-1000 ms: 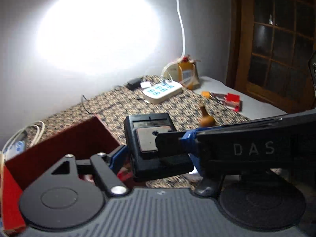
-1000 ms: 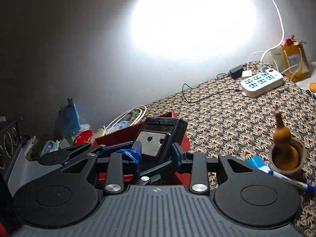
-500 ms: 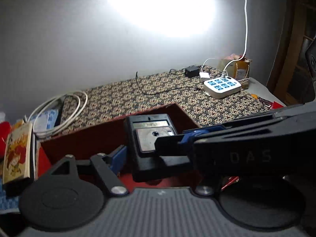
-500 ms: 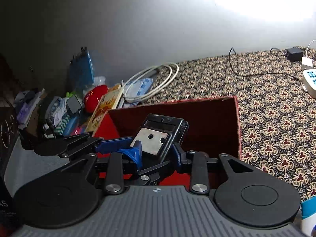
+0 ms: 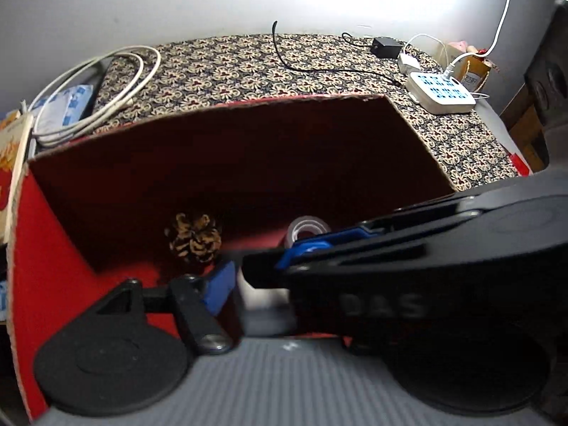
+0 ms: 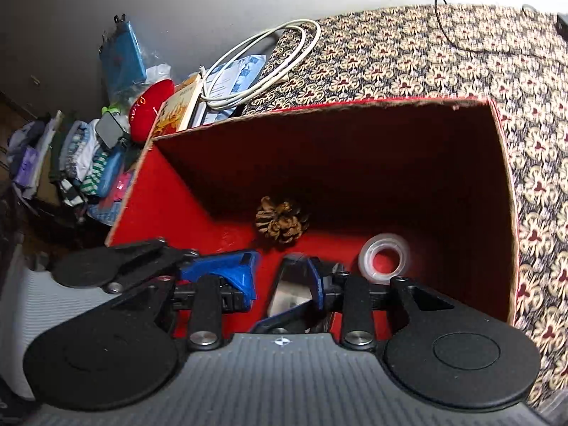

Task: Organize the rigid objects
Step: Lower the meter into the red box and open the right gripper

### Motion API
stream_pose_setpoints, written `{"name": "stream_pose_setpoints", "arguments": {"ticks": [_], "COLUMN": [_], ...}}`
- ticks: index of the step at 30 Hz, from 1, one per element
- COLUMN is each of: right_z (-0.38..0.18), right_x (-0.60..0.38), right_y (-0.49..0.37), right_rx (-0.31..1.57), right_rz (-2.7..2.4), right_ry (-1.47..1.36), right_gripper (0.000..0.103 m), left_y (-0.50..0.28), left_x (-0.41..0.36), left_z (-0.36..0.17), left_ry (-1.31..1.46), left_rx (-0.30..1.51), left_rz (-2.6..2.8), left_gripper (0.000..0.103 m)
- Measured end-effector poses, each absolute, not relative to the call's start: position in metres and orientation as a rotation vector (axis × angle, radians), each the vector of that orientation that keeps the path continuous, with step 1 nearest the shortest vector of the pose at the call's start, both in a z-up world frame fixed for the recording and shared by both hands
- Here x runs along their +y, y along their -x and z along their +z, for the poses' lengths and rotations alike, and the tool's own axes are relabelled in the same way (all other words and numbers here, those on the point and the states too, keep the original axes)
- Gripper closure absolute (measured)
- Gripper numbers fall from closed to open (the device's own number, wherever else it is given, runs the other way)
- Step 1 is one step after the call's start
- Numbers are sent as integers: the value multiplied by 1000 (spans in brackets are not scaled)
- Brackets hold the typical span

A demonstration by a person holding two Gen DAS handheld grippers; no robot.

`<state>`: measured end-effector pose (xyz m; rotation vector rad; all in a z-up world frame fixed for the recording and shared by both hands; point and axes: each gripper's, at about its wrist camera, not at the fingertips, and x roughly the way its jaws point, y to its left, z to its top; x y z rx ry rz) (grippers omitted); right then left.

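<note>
Red cardboard box point(image 6: 504, 184) | black device point(image 6: 291, 291) blurred, low between right claw point(image 6: 280, 280) and left claw point(image 5: 262, 294) | both claws' jaws closing, apparently not pinching it | pine cone point(image 6: 282, 222) beyond

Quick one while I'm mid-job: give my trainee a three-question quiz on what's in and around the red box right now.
1. True or false: the pine cone lies inside the red box.
2. The clear tape roll is: A) stacked on the pine cone; B) on the box floor, apart from the pine cone; C) outside the box.
3. Short answer: what white item with blue sockets sits on the patterned cloth beyond the box?

Key: 1 true; 2 B; 3 the power strip.
</note>
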<state>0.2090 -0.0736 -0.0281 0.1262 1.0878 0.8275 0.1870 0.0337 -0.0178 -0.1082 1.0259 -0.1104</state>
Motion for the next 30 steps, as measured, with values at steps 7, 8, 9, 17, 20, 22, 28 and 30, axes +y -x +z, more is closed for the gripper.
{"name": "stream_pose_setpoints", "arguments": {"ticks": [7,8,9,17,20,22,28,30], "right_z": [-39,-40,-40,-41,-42,-41,-41,-40], "right_x": [-80,-81,-83,-85,-86,-86,-86,-87], "right_y": [-216,-218,-219,-218,-219,-218,-216,-215], "right_rx": [1057,1067,1062,1026,1018,1011,977,967], "right_rz": [764,766,767,726,715,706,680,671], "right_ry": [-117,-142,-160,-180,-186,-180,-172,-172], "right_gripper": [88,88,88,87,87,87,87,87], "left_y": [-189,-189,-188,-188,-189,-189,-185,-185], "left_x": [38,38,36,28,28,29,27,27], "left_z": [-24,-24,-22,-22,-22,-23,-22,-22], "left_ry": [82,75,56,-73,-110,-107,-133,-140], "left_rx": [1038,1030,1021,978,963,964,943,943], "left_rz": [-55,-48,-33,54,71,77,100,110], "left_gripper": [42,38,37,36,34,34,34,34]}}
